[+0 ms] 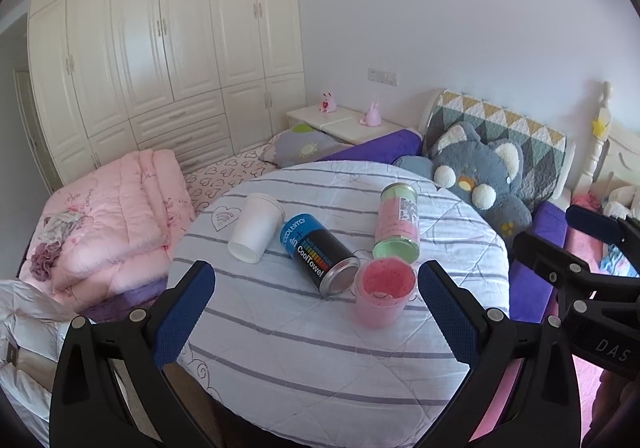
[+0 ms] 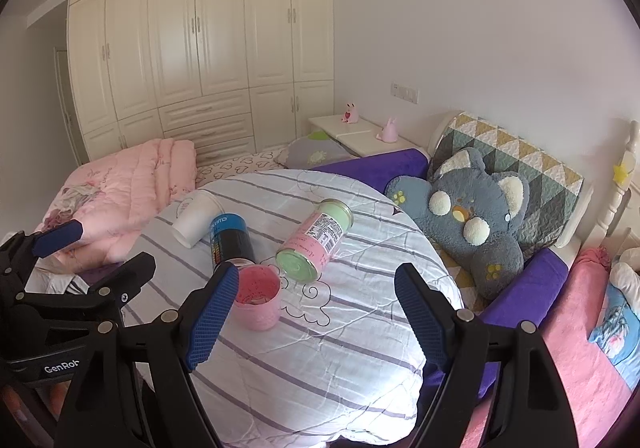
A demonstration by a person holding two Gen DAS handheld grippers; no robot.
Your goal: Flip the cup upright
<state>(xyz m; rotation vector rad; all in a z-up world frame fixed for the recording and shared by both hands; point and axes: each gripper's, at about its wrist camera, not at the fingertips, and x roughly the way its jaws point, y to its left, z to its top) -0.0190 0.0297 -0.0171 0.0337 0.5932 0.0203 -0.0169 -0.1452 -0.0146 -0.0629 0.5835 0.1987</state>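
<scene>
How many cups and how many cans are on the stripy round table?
Cups: 2, the white cup lying on its side and the pink cup standing upright.
Cans: 2, the black and blue can and the pink and green can, both lying down.
Total: 4

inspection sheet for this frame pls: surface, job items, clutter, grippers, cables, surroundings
Surface: round table under a striped quilted cover, wrinkled.
Job's things: white paper cup on its side; pink cup upright, mouth up.
Clutter: CoolTowel can and pink-green can, both lying down.
Grippers: left gripper and right gripper open, holding nothing, short of the cups.
Cables: nothing seen.
Surroundings: bed with pink comforter, grey plush, wardrobe, nightstand.
</scene>
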